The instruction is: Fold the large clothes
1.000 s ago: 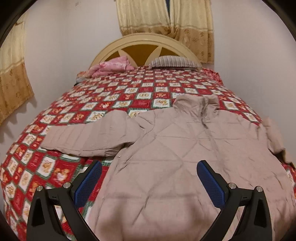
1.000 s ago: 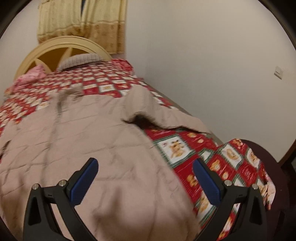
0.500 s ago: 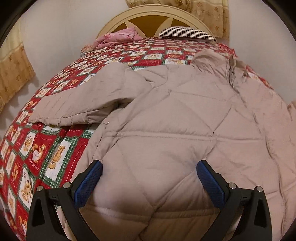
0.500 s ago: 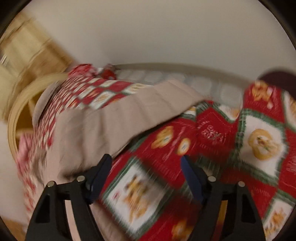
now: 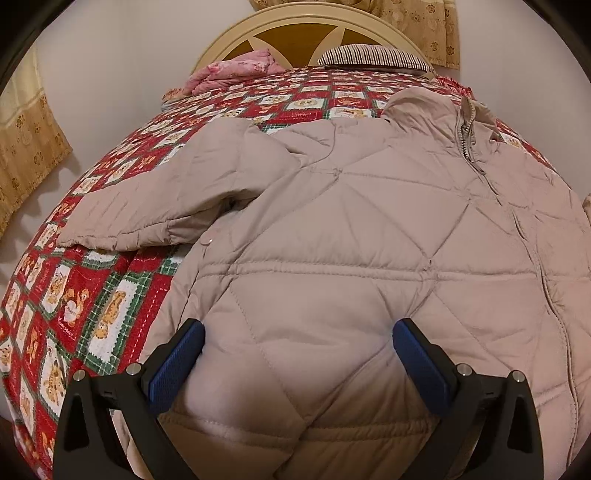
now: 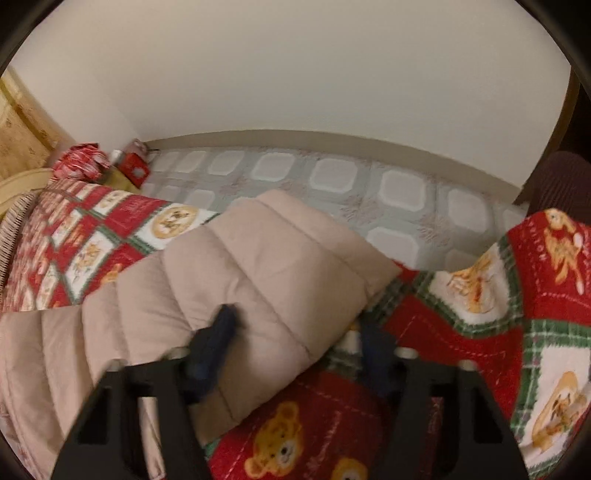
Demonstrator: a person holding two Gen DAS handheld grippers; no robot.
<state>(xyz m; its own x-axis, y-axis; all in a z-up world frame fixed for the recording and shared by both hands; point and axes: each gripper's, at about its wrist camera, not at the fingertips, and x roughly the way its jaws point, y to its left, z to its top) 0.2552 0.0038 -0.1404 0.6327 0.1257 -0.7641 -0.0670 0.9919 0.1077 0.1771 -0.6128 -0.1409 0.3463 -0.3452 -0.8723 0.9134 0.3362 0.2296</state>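
Observation:
A beige quilted jacket (image 5: 369, 229) lies spread front-up on a bed, zipper (image 5: 466, 140) toward the headboard, its left sleeve (image 5: 155, 206) stretched out to the side. My left gripper (image 5: 297, 354) is open, low over the jacket's bottom hem, which bulges between the blue pads. In the right wrist view the right sleeve (image 6: 258, 280) lies across the bedspread toward the bed's edge. My right gripper (image 6: 291, 347) is open and straddles the sleeve near its cuff, one finger on the fabric, the other beside it. The view is blurred.
The bed has a red and green teddy-bear bedspread (image 5: 74, 314). A pink folded cloth (image 5: 236, 70) and a striped pillow (image 5: 373, 59) lie by the cream headboard (image 5: 295, 22). Tiled floor (image 6: 332, 177) and a wall lie beyond the bed's right edge. A dark chair (image 6: 557, 181) stands at right.
My left gripper has come down and forward onto the jacket's hem. My right gripper has swung right and down to the right sleeve, and its jaws have narrowed.

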